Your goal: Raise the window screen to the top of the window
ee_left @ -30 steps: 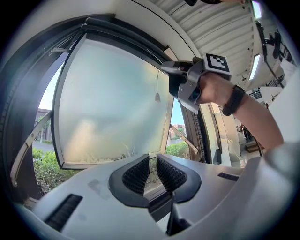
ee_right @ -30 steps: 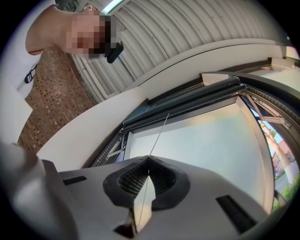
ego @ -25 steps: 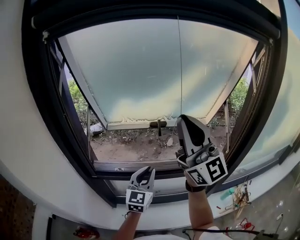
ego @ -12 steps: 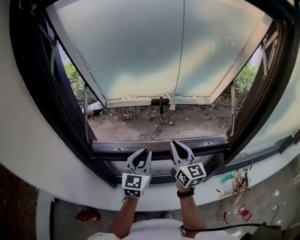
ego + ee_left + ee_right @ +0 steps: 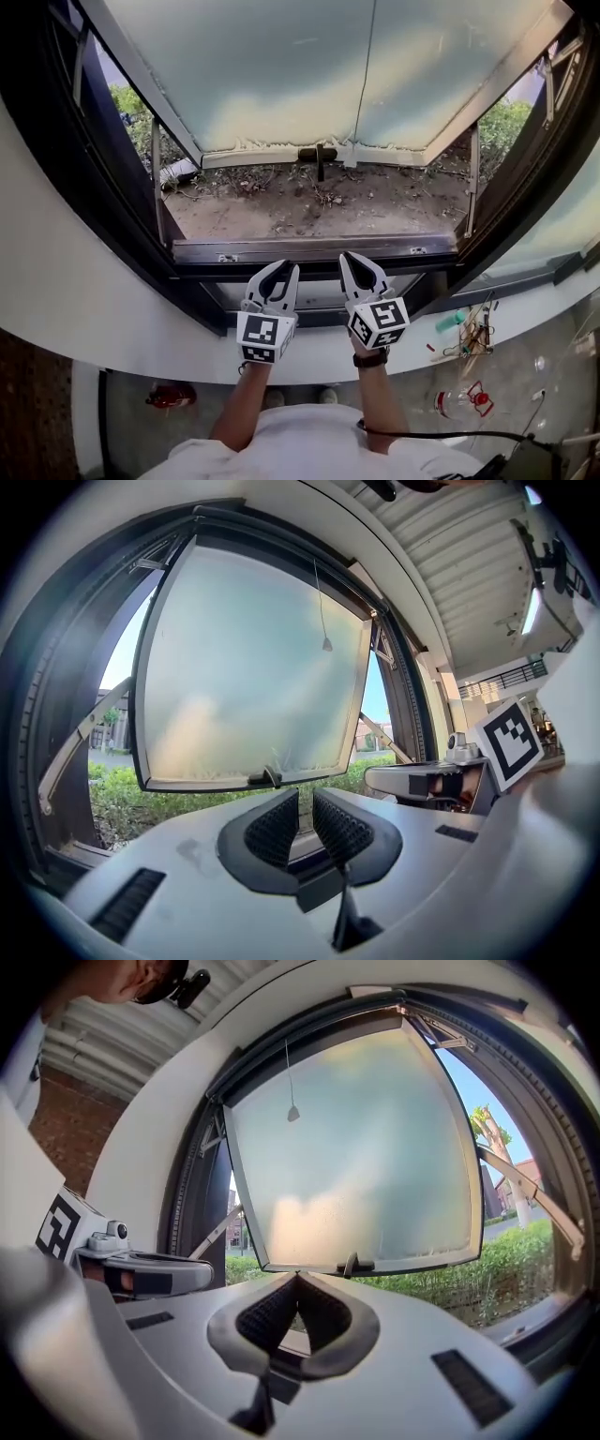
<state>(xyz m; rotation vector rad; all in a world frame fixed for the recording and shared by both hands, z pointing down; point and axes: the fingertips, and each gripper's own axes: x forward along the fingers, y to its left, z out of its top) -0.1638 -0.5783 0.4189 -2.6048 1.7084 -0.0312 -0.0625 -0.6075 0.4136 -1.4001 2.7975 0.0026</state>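
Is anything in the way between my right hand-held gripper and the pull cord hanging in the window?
Nothing visible. The pull cord hangs free in front of the frosted pane, above the right hand-held gripper, whose jaws are shut and empty, with open air between.

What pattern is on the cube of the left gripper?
Black and white squares on the cube, clearest in the head view.

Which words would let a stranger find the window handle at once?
Start at the big frosted pane swung outward above the soil. At the middle of its pale bottom edge sits the handle: a short dark piece, the only dark thing on that edge, just left of the thin hanging cord.
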